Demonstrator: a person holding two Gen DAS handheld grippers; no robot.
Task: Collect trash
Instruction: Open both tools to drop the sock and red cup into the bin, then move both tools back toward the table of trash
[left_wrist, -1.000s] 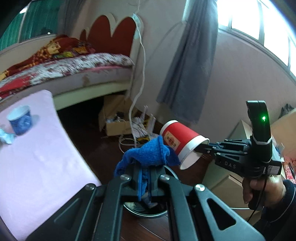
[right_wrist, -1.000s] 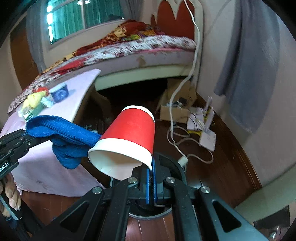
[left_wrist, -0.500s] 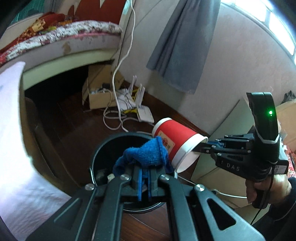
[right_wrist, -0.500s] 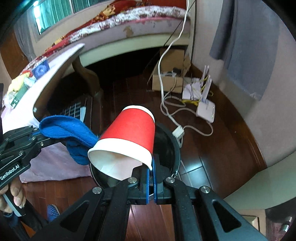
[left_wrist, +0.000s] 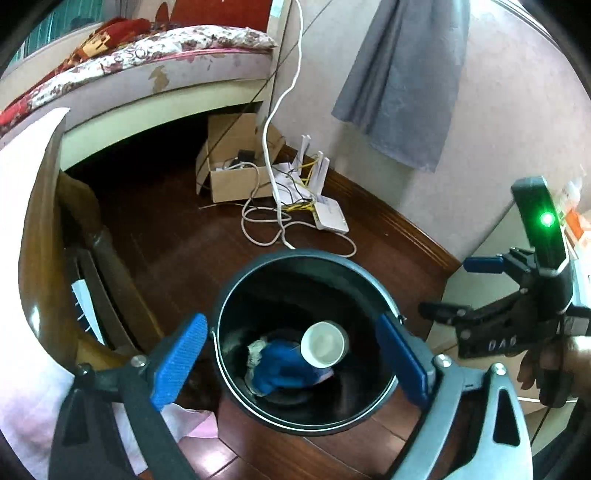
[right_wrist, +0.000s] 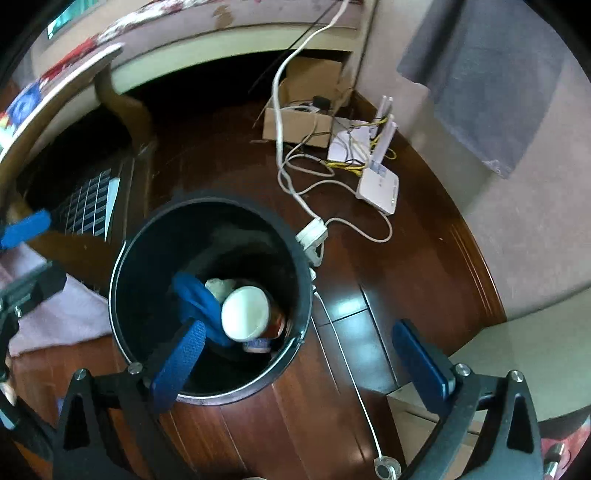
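Your left gripper (left_wrist: 291, 354) hangs over the black bin (left_wrist: 236, 291), its jaws spread wide and just opened, nothing between the blue pads (left_wrist: 179, 360); the pads straddle the bin's mouth, one near each side of the rim; your right gripper (right_wrist: 299, 363) is likewise wide apart, its jaws just opened, empty, its left pad over the bin's near rim, its right pad out over the dark wood floor (right_wrist: 406, 280); seen from the left wrist, the right gripper sits off to the right of the bin, held in your hand (left_wrist: 554, 369), a green light lit on its handle. The red paper cup (left_wrist: 325, 349) lies inside the bin, white mouth turned up toward the cameras, red side barely showing; the blue cloth (left_wrist: 284, 371) lies in the bin too, beside and partly under the cup; a pale crumpled scrap (left_wrist: 255, 349) touches the cloth, what it is you cannot tell; the bin stands on the floor, just beside the pink-draped table (left_wrist: 22, 177); a white power strip (right_wrist: 312, 236) lies against the bin's far rim in the right-wrist view; beyond, a cardboard box (left_wrist: 236, 173), white routers (left_wrist: 330, 221) and loose cables (left_wrist: 266, 225) near the wall; bed (left_wrist: 147, 62) behind, grey curtain (left_wrist: 406, 81) hanging right.
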